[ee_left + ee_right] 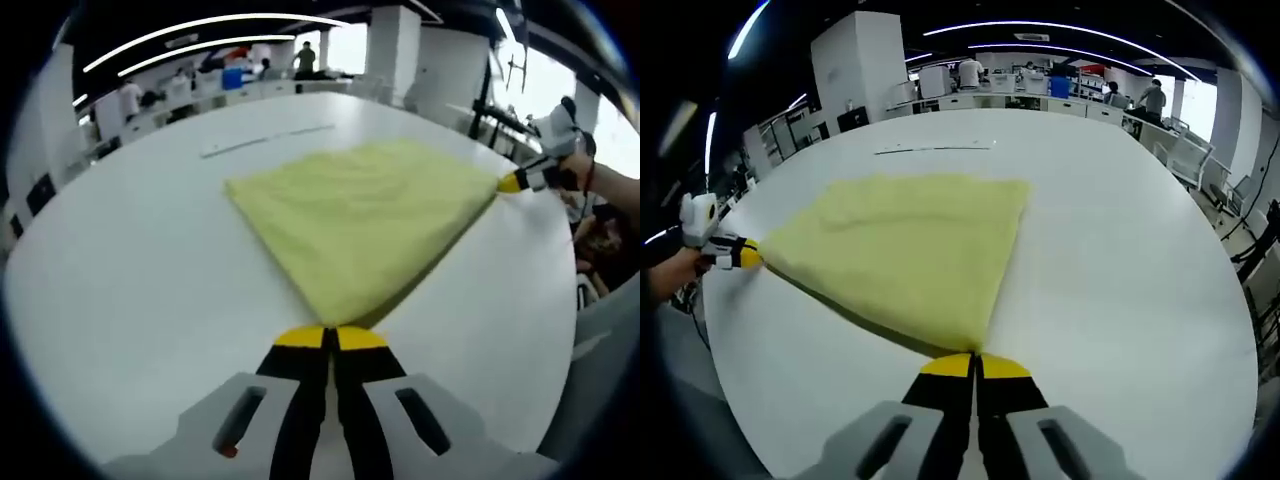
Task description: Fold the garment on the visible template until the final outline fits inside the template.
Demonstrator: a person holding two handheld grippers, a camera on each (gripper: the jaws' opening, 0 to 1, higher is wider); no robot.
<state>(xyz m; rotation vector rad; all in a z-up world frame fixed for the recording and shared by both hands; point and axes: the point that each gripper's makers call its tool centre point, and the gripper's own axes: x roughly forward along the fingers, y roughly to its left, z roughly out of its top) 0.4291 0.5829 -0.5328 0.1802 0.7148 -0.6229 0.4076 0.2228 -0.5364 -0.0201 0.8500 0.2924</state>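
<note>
A yellow cloth (365, 225) lies spread on the white table (140, 290), its near edge lifted a little. My left gripper (331, 338) is shut on one near corner of it, yellow tips pressed together. At the right of the left gripper view the other gripper (512, 182) pinches the opposite corner, held by a person's hand (590, 178). In the right gripper view the same yellow cloth (910, 250) fans out from my right gripper (974, 365), which is shut on its corner. The left gripper (740, 253) grips the far left corner there.
A thin pale line (265, 140) is marked on the table beyond the cloth, also seen as a line (935, 148) in the right gripper view. Desks, shelves and people (1155, 98) stand far behind. The table edge (720, 330) runs close on the near side.
</note>
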